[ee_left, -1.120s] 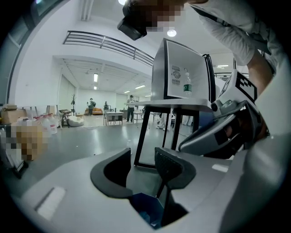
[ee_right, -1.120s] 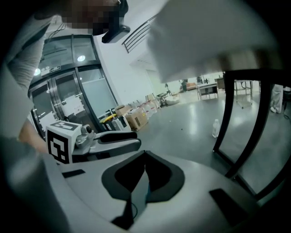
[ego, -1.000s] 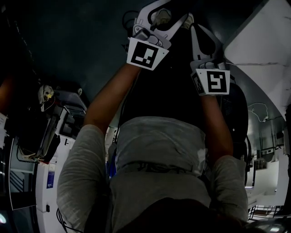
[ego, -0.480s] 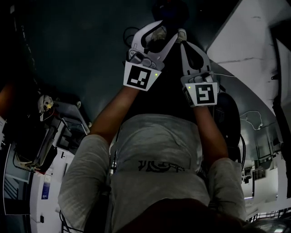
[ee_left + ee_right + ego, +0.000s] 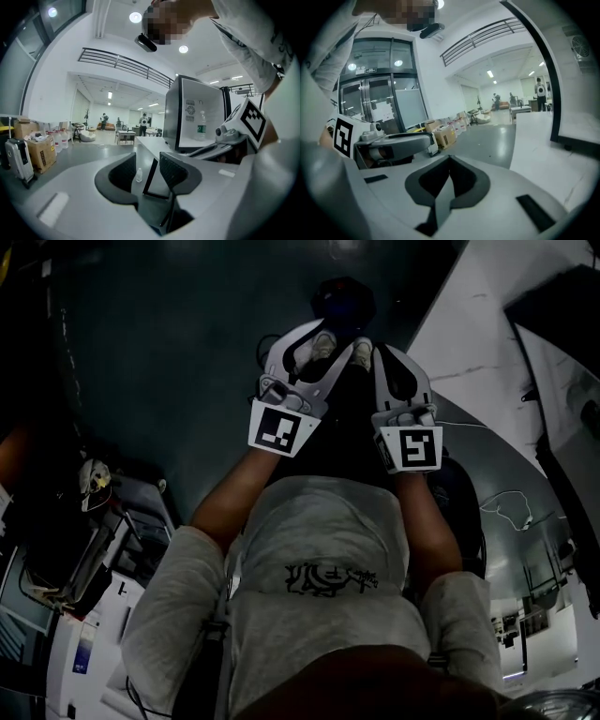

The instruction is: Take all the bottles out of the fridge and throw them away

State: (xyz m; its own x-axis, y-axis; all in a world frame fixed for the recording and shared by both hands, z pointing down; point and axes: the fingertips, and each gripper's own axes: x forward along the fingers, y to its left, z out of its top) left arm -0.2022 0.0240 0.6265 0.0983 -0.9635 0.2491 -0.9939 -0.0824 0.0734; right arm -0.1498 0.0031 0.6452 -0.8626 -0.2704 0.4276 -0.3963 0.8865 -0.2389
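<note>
Bottles, two in view, both out beyond the grippers and neither one held. Left gripper [image 5: 147,160]: jaws apart, nothing clamped. Right gripper [image 5: 449,159]: jaws together at the tips, nothing between them. The head view shows the pair side by side ahead of the person's chest, over a dark floor. White counter [image 5: 146,143]: runs away from the left gripper. Small clear bottle [image 5: 138,175]: upright on the counter, seen through the gap of the left jaws. Thin dark-edged panel [image 5: 153,180]: just beside that bottle, tilted, kind unclear. Compact fridge [image 5: 171,117]: dark casing, on the counter further back and to the right. Green-labelled bottle [image 5: 201,126]: upright in its white interior. Cardboard boxes [image 5: 40,152] and a suitcase [image 5: 16,159]: on the grey floor at left. People [image 5: 143,123]: far down the hall, by tables.
</note>
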